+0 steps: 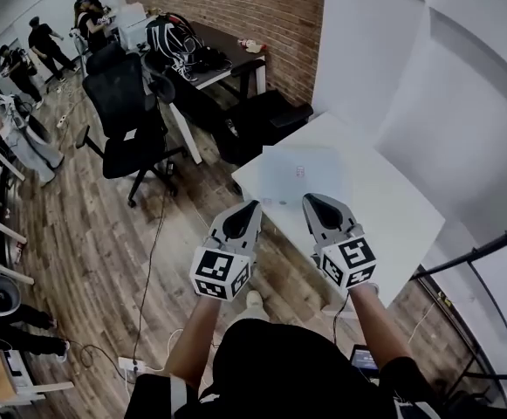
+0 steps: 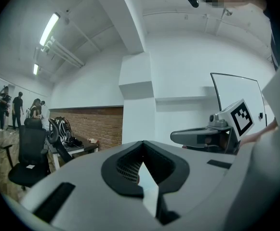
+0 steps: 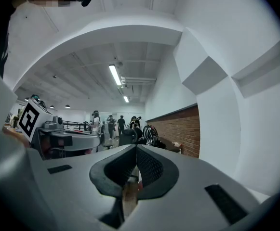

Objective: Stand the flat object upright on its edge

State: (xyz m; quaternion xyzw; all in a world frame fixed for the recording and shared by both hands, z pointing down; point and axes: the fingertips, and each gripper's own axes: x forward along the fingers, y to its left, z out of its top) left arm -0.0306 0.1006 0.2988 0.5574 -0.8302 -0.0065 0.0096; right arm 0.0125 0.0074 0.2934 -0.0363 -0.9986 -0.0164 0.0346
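Note:
A pale, flat square sheet (image 1: 298,175) lies on the near-left corner of the white table (image 1: 384,212). Both grippers are held level side by side, just short of that corner. The left gripper (image 1: 252,206) is shut, empty, and hangs over the wood floor at the table's edge. To its right, the right gripper (image 1: 309,201) is also shut with nothing in it, its tip at the sheet's near edge. In the left gripper view the jaws (image 2: 142,147) meet and the sheet is hidden. The right gripper view also shows closed jaws (image 3: 136,150) and no sheet.
A black office chair (image 1: 129,112) stands on the wood floor to the left. Behind it a desk (image 1: 222,64) with a backpack stands against the brick wall. Several people are far left. White walls close the right side. A black rail (image 1: 476,251) crosses at lower right.

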